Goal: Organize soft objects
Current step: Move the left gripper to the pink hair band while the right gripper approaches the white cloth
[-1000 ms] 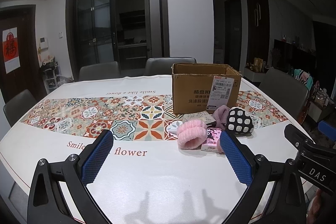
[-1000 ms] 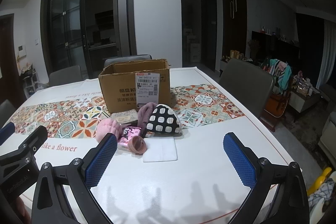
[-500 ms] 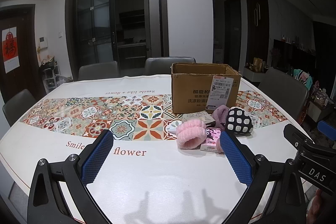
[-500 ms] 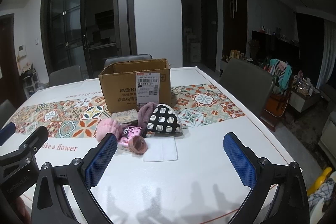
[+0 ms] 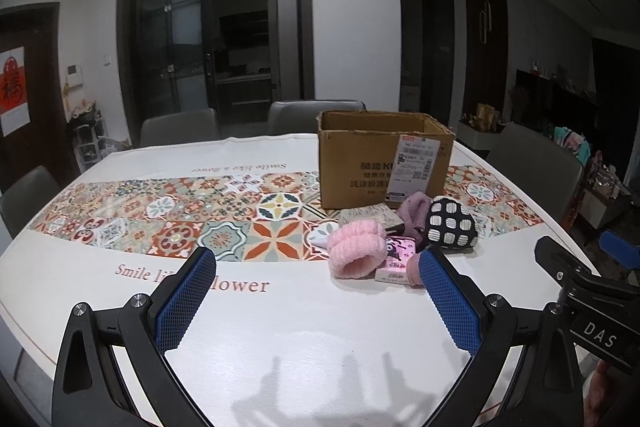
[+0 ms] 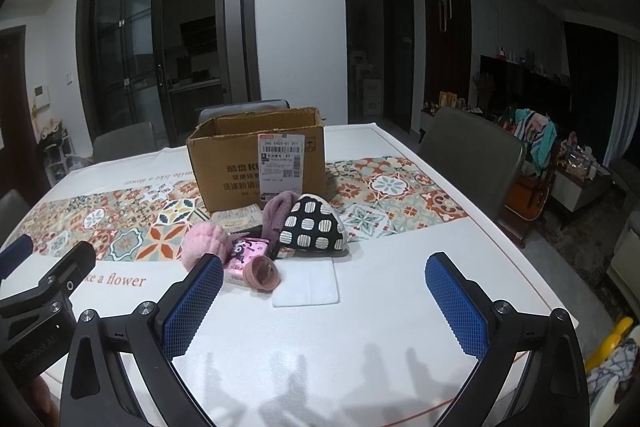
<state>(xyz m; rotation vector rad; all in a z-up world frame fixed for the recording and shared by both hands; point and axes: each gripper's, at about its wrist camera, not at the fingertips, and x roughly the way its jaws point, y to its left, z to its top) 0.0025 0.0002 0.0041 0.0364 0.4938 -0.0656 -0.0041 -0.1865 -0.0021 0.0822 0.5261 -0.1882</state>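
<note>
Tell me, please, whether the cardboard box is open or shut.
Open: the cardboard box stands upright with no lid or flaps across its top; its contents cannot be seen.

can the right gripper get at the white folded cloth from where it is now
Probably yes. The right gripper is open and empty, and the white folded cloth lies flat on the table just ahead, at the pile's near edge, nothing on top.

From my right wrist camera, I see my right gripper hovering above the white table, jaws spread wide and holding nothing. Ahead sits an open cardboard box with a shipping label. A cluster lies just in front of it: a fluffy pink item, a mauve knit piece, a black-and-white checked pouch, a pink packet, a hair tie and a white cloth. The left gripper shows at the left edge.
</note>
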